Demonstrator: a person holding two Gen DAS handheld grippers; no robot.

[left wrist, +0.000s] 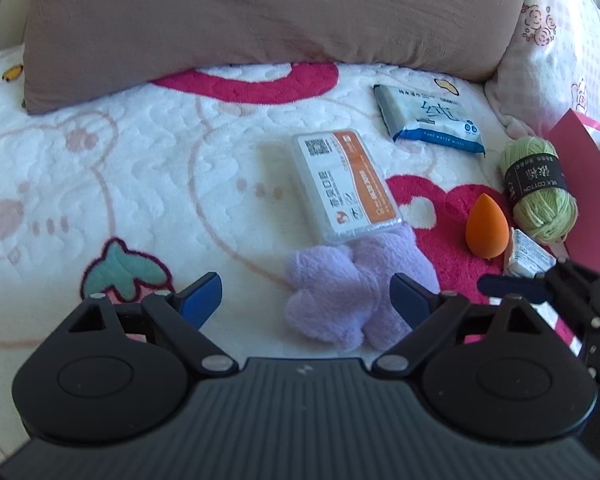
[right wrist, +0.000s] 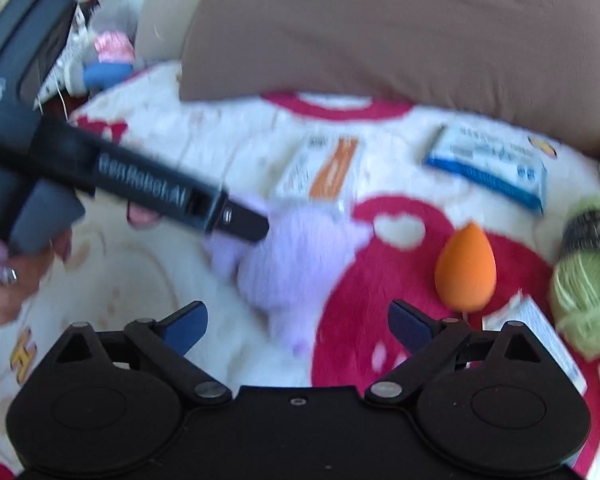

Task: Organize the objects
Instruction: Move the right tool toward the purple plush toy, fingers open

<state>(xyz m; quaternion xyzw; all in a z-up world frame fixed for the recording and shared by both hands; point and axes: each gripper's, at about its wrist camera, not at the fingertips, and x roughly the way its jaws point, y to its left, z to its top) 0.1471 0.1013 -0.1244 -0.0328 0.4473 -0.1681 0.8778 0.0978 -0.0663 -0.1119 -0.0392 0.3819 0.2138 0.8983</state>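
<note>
The purple plush toy (left wrist: 354, 292) lies on the bed blanket (left wrist: 140, 184), low in the centre of the left wrist view, and its upper edge touches the clear plastic box (left wrist: 346, 184) with the orange label. The left gripper (left wrist: 306, 298) hovers just over the toy with its jaws wide apart, nothing between them. The right gripper (right wrist: 298, 322) is also spread open and empty, close on the right side.

I think the main risk is that the soft toy drags the box with it, because they overlap. The two grippers are also very near to each other and could collide.

To the right the room is tight: the orange sponge (left wrist: 487, 226), a small white packet (left wrist: 528, 258), the green yarn (left wrist: 538, 190) and a red bag (left wrist: 588, 184) crowd there. The wipes pack (left wrist: 428, 118) lies above. The left half of the blanket is free, up to the brown pillow (left wrist: 260, 12).
</note>
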